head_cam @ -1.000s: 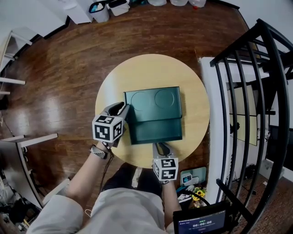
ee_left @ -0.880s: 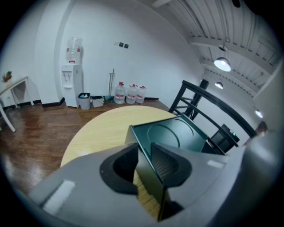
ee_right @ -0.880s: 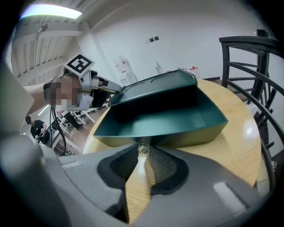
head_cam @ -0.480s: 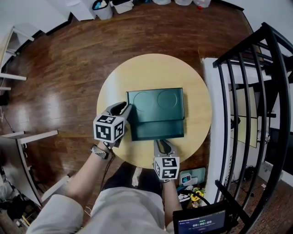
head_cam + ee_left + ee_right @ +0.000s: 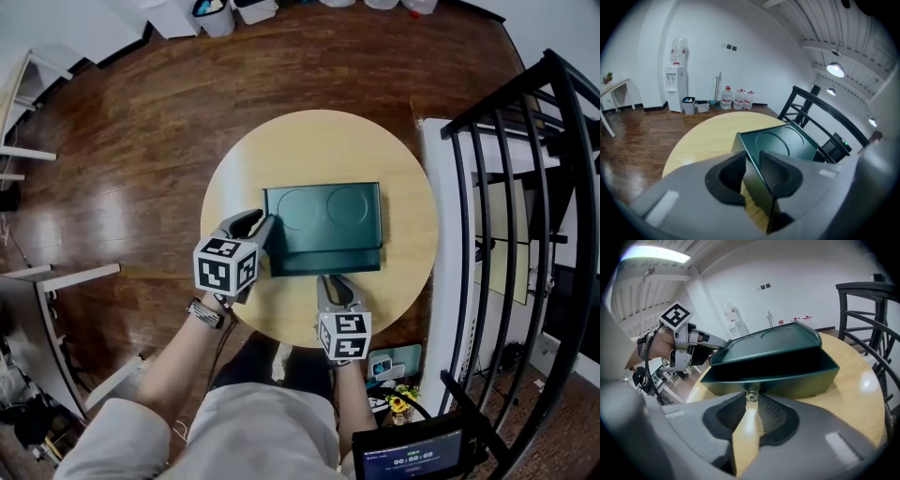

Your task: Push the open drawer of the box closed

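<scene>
Nearest, the right gripper (image 5: 336, 283) is held at the front of the drawer (image 5: 325, 263), and its fingers are closed on the small knob (image 5: 750, 396) there, with only a narrow gap left between them. The drawer is seen only a little pulled out of the dark green box (image 5: 323, 208), whose left wall is clamped between the fingers of the left gripper (image 5: 259, 225). The box is placed near the middle of the round table (image 5: 309, 141), around which the floor (image 5: 141, 122) is seen.
</scene>
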`<state>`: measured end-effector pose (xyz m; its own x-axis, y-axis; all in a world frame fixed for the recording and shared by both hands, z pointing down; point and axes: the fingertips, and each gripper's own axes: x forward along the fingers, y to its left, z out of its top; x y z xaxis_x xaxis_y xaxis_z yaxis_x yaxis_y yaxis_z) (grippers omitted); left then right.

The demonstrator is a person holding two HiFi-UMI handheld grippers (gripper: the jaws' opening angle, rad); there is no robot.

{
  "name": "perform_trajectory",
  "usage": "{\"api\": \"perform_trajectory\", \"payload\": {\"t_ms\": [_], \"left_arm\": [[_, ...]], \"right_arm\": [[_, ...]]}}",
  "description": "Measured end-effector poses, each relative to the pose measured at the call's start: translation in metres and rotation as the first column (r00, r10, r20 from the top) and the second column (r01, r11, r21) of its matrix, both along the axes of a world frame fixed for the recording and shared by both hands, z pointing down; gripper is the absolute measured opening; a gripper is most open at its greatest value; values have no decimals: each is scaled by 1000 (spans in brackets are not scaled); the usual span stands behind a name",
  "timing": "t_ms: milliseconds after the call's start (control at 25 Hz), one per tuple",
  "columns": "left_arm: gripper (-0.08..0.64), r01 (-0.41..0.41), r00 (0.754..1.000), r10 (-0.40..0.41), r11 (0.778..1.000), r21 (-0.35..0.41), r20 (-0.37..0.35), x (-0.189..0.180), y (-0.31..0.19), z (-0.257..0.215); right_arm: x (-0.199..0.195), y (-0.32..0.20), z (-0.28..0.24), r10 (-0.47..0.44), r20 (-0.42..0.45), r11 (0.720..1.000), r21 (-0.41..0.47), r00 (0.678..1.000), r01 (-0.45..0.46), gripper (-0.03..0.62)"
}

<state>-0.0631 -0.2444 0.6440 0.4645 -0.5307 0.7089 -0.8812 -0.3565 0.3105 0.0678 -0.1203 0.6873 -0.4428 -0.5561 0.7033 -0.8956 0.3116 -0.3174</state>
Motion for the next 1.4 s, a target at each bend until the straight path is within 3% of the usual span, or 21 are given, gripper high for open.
{"api": "perform_trajectory", "payload": {"t_ms": [800, 1400], "left_arm": [[112, -7, 1000, 6, 1000, -16, -23, 2, 4, -3], [114, -12, 999, 11, 1000, -22, -30, 2, 3, -3]], "right_arm": [[-5, -42, -5, -5, 18, 1000, 31, 1000, 4, 84], [-4, -41, -6, 29, 21, 1000, 9, 999, -29, 84]]}}
